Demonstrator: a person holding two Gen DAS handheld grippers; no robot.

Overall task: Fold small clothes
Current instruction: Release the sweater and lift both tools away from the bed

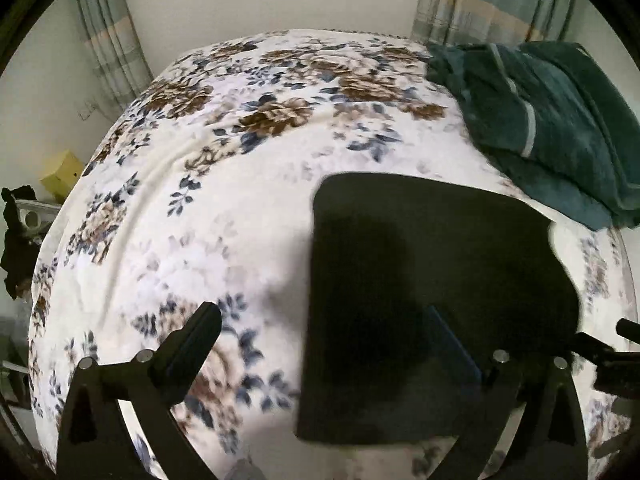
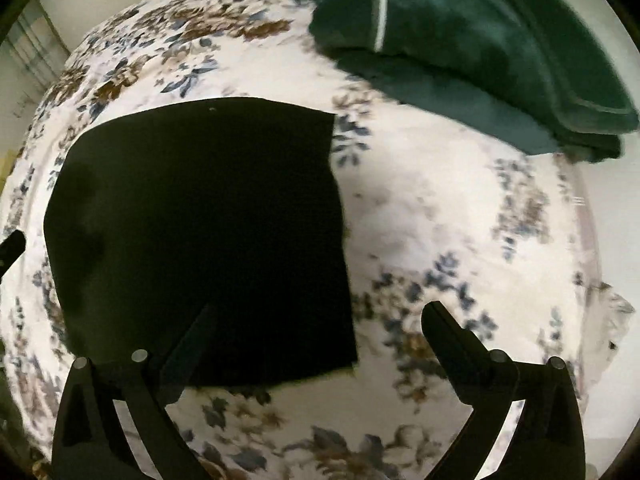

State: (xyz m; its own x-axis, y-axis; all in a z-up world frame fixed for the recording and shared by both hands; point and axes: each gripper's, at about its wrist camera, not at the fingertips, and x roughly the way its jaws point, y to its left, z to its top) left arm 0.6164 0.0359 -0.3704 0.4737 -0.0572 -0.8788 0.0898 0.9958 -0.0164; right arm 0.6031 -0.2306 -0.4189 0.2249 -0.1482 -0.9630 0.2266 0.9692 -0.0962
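Observation:
A black garment [image 1: 420, 248] lies flat in a roughly square fold on the floral blanket [image 1: 200, 208]. My left gripper [image 1: 322, 314] hangs above its left edge, jaws wide open, the right finger over the black cloth and the left finger over the blanket, with nothing held. In the right wrist view the same black garment [image 2: 200, 208] fills the centre left. My right gripper [image 2: 320, 308] is open over its right edge, with the left finger above the cloth and the right finger above the floral blanket [image 2: 440, 200]. Neither gripper holds anything.
A dark green folded cloth [image 1: 560, 128] with a pale stripe lies at the back right of the bed, also seen as the green cloth [image 2: 460, 40]. Striped curtains [image 1: 108, 40] hang behind. A yellow box [image 1: 62, 176] stands off the bed's left side.

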